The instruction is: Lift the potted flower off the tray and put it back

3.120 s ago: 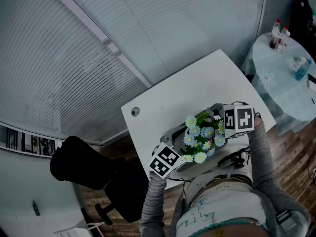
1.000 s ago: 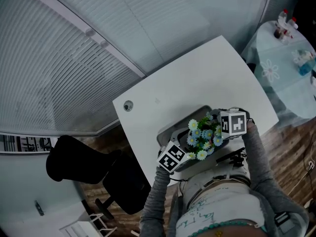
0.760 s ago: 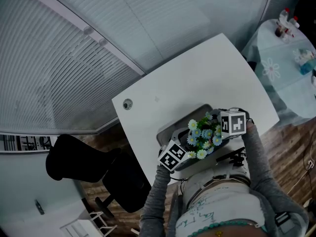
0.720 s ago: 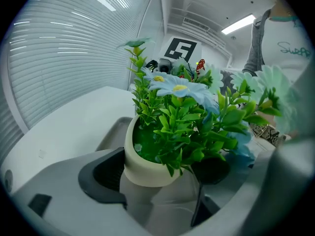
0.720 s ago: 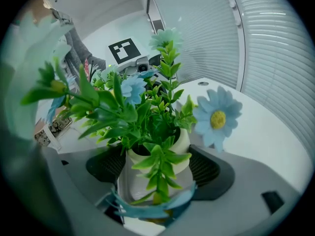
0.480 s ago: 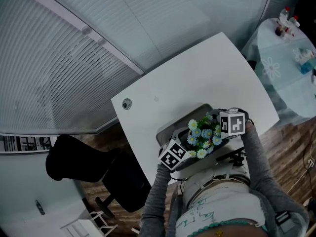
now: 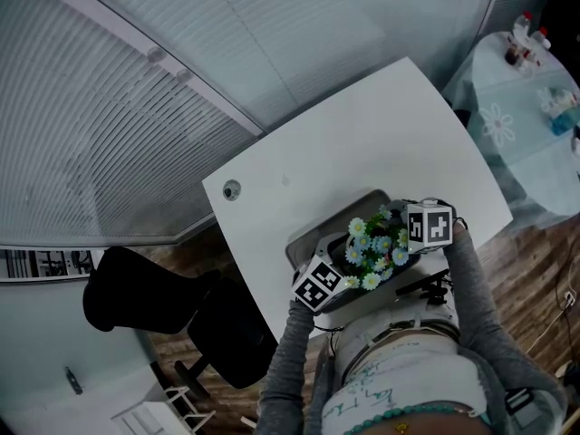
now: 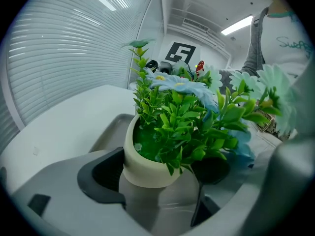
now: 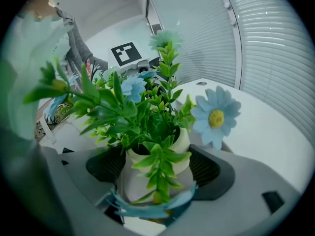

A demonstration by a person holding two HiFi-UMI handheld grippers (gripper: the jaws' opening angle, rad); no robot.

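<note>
The pot (image 8: 142, 163), smooth cream with a rolled rim, has not shifted in the last second. It is over the grey tray (image 7: 308, 236) at the white table (image 7: 362, 143)'s near edge. The left gripper (image 8: 156, 181) and right gripper (image 9: 158, 170) clamp it from opposite sides. Only the gripper views show it; in the head view pale blue daisies (image 7: 376, 247) hide it. Whether its base touches the tray cannot be told.

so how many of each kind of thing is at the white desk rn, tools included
potted flower: 1
tray: 1
tool: 2 (left tool, right tool, each closed on the potted flower)
total: 4
</note>
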